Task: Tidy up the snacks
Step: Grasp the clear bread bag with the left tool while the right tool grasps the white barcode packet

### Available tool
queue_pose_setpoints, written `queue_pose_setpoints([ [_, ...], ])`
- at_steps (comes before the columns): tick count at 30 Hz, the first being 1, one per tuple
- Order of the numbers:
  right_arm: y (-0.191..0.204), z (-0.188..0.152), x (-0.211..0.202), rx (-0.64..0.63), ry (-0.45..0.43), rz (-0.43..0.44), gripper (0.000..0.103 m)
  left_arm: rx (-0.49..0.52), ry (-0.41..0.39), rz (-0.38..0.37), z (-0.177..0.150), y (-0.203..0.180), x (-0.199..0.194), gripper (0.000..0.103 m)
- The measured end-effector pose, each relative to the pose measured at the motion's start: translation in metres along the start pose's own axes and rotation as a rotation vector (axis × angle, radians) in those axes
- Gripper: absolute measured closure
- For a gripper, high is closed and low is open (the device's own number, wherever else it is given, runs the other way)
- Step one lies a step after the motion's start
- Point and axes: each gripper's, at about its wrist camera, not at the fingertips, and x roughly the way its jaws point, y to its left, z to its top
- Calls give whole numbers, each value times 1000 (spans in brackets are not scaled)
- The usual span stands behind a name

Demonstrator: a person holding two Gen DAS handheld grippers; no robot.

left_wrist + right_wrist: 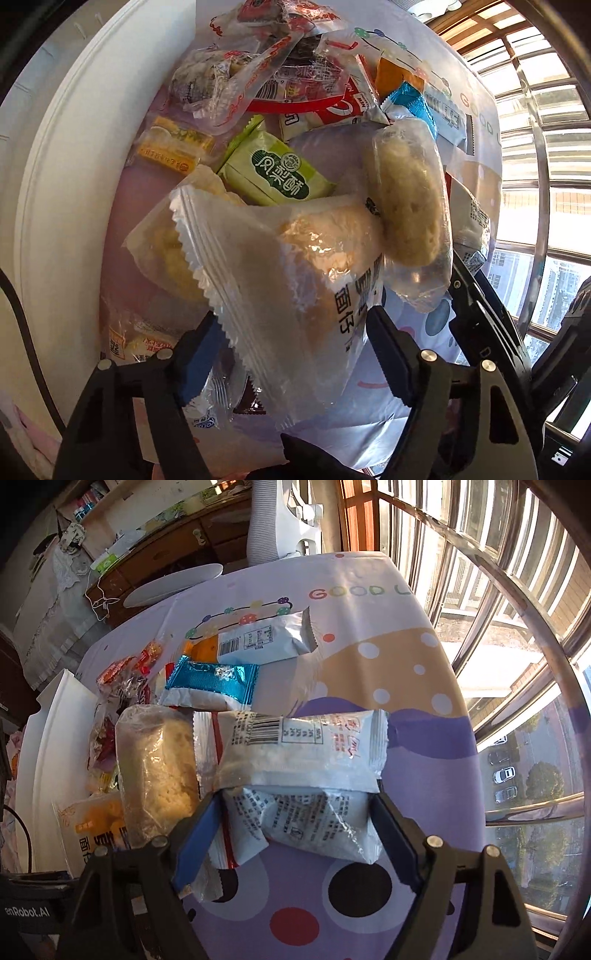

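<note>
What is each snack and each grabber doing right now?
Left gripper: open, around clear bread bag.
Clear bread bag: sealed, between its fingers.
Right gripper: open, around white packet.
White packet: sealed, lying crumpled.
Green pastry packet: sealed, in pile.

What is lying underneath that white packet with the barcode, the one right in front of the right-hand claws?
Under the white barcode packet lies another white printed packet, partly covered, between the right gripper's open fingers. Below is the patterned tablecloth. Anything further beneath is hidden.

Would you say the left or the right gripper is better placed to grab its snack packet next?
Probably the right gripper: its open fingers bracket one white packet lying flat on the tablecloth. The left gripper straddles a clear packet tangled in a pile.
</note>
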Motion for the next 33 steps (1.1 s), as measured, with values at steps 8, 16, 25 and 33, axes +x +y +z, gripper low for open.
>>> queue_pose_setpoints([
  [8, 3, 3, 3, -46, 1, -15, 26, 3, 0, -18, 1, -6, -4, 50],
  [16, 7, 0, -1, -88, -4, -8, 38, 4, -15, -40, -5, -4, -13, 63],
  [25, 5, -5, -9, -80, 17, 15, 44, -11, -26, -52, -15, 4, -26, 70],
  [33, 1, -16, -19, -40, 66, 43, 45, -25, -60, -51, -24, 6, -44, 72],
])
